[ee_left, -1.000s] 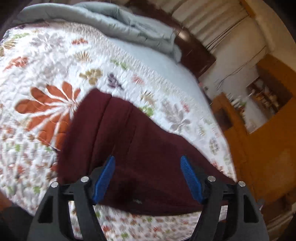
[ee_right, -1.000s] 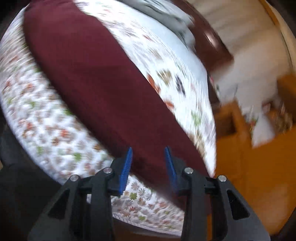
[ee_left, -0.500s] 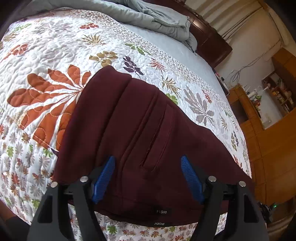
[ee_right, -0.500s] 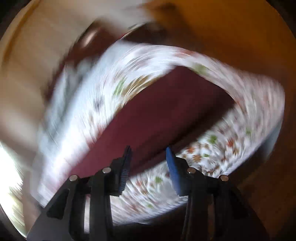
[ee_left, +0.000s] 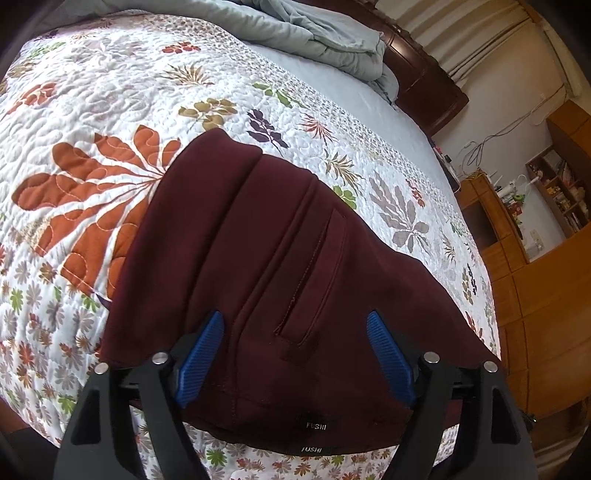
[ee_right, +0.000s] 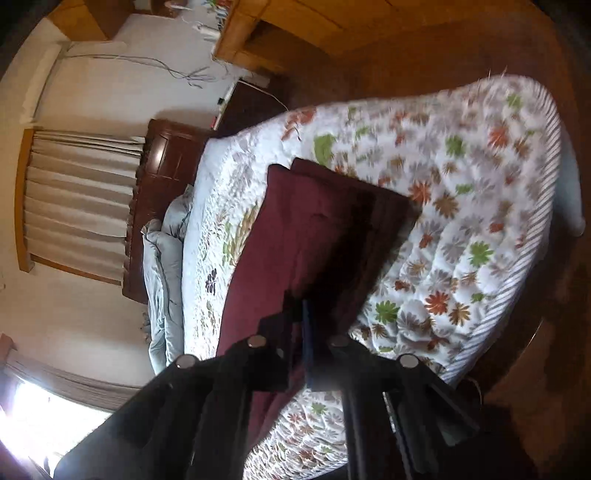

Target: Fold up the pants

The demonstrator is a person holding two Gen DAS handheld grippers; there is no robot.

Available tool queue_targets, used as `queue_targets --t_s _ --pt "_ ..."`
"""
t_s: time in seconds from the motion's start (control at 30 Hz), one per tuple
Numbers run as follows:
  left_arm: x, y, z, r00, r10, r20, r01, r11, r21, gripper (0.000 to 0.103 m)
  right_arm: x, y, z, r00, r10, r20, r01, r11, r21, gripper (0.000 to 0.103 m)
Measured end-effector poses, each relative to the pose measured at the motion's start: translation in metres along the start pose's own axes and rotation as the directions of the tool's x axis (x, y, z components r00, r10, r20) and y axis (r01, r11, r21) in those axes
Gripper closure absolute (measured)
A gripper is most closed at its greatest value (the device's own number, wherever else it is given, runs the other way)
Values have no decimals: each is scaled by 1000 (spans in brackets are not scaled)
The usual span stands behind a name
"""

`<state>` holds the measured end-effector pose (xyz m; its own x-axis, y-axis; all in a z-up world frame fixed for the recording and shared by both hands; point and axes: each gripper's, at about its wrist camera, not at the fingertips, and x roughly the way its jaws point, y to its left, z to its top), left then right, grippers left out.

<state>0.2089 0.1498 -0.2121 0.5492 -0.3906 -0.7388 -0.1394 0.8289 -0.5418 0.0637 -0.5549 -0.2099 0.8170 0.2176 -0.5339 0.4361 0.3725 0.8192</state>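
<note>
Nearest you, your left tongs (ee_left: 295, 354) stand wide and are opening further, their blue pads either side of the waistband end of the maroon pants (ee_left: 280, 266) but pressing on nothing. The right tongs (ee_right: 308, 347) have snapped fully shut over the near part of the pants; whether cloth is caught between the pads I cannot tell. The pants lie folded lengthwise near the edge of the bed, on the floral quilt (ee_left: 110, 110), with a grey duvet (ee_left: 314, 33) bunched at the far end. You look to be starting the crosswise fold: next, close the left tongs on the waistband, so both ends lift together. Since a second ago the right view has swung right round and its tongs have gone from part open to shut; the left has dropped slightly closer.
</note>
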Motion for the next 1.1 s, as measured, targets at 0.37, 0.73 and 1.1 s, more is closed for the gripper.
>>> queue_targets --t_s 0.37,0.73,1.1 --pt "-1 2 1 1000 -17 -14 17 1000 -3 22 -30 -43 -1 995 60 73 -68 991 111 61" --pt "1 -2 2 1000 0 -15 0 1000 -4 18 -15 -52 10 986 146 85 -156 978 137 33" --pt "4 -6 2 1000 26 -9 -26 1000 12 16 8 -42 20 975 216 57 -220 971 93 43"
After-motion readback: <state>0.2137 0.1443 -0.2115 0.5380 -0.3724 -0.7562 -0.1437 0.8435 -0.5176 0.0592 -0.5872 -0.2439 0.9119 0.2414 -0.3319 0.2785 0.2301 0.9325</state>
